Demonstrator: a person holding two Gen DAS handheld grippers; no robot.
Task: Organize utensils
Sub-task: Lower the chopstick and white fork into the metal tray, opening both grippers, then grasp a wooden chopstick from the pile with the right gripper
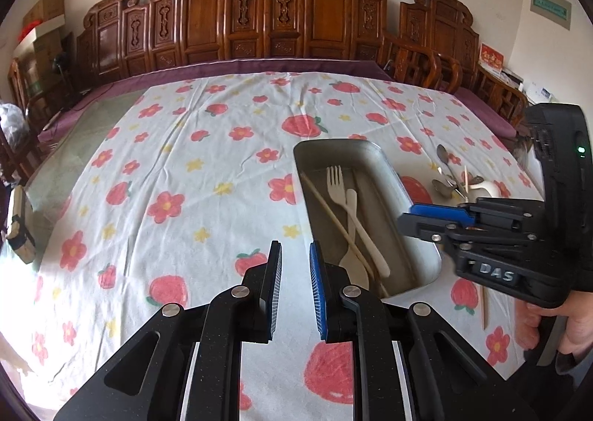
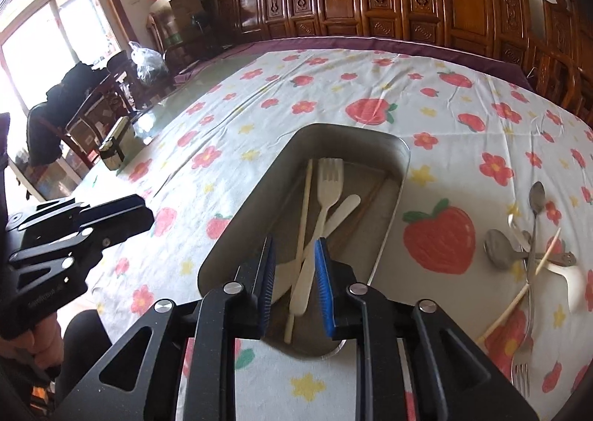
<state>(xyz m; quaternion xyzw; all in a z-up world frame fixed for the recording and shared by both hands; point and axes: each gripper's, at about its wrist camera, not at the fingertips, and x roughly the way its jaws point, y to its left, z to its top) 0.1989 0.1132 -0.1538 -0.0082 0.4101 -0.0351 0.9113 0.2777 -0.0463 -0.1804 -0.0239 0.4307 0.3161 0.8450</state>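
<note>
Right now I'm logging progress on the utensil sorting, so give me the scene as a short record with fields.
surface: table with a strawberry-and-flower cloth
container: metal tray, open top
in tray: white plastic fork, white plastic knife, pale chopstick, more chopsticks beside them
still outside: metal spoons, a chopstick and a metal fork, piled on the cloth to the tray's right
left claw: open, nothing between the pads
right claw: open, above the tray's near end, holding nothing

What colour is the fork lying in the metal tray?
Cream-white; the plastic fork in the rectangular metal tray shows best in the right wrist view.
</note>
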